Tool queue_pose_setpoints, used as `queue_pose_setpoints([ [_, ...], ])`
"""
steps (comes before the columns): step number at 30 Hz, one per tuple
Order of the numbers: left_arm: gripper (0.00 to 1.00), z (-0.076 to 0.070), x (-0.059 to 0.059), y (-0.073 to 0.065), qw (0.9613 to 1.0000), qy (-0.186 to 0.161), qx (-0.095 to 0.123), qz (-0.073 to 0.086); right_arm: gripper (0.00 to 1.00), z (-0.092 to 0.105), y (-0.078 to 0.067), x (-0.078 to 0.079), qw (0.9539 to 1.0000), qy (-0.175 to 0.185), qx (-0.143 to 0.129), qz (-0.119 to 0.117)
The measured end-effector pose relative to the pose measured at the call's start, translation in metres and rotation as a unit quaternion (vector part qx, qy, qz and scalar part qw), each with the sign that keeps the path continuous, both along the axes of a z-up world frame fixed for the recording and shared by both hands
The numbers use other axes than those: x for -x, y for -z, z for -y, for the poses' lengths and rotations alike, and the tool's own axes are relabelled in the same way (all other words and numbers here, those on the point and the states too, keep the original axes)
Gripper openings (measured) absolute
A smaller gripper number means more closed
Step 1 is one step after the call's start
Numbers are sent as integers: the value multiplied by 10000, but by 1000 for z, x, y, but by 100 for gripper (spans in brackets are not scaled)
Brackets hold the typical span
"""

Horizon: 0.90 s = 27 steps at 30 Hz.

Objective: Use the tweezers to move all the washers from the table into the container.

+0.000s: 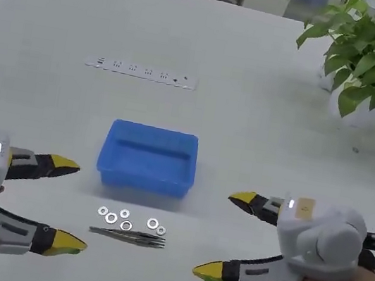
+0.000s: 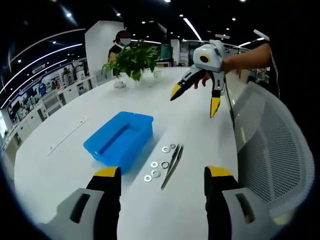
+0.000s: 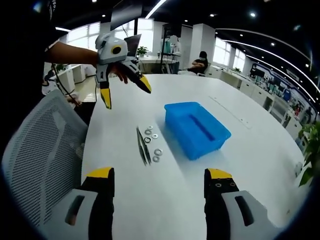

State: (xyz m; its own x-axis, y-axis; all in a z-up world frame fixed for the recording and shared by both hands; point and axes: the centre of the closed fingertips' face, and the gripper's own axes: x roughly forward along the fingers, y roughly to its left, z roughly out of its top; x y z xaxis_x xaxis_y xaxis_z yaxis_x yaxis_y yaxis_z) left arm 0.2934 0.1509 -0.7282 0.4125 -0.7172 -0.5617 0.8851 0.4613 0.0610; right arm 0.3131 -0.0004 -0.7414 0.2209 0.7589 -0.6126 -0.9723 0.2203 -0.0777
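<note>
White table (image 1: 37, 95) — tweezers (image 1: 127, 236) lie midway between left claw (image 1: 76, 204) and right claw (image 1: 214, 234).

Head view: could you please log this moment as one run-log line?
left hand-held gripper: open | right hand-held gripper: open | tweezers: on table, ungrasped | washers: beside tweezers | container: empty

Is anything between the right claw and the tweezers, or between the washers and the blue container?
Nothing visible. Bare table lies between the open right claw and the tweezers, and between the washers and the blue container just beyond them.
</note>
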Motion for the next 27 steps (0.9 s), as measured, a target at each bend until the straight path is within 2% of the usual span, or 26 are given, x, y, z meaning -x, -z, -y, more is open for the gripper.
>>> queue_pose_setpoints([
  [8, 64, 4, 2, 13, 9995, 219, -192, -146, 63, -13, 12, 4, 9991, -383, 156, 4],
  [12, 59, 2, -1, 21, 9990, 281, -341, -115, 57, -20, 16, 5, 9982, -559, 216, 23],
  [17, 50, 3, -2, 30, 9979, 409, -470, -194, 47, -31, 21, 2, 9973, -672, 290, 51],
  [25, 34, 4, -2, 45, 9951, 625, -695, -313, 37, -47, 32, 6, 9932, -1062, 482, 18],
  [27, 32, 3, -4, 47, 9945, 650, -772, -281, 33, -50, 34, 7, 9915, -1188, 528, 82],
])
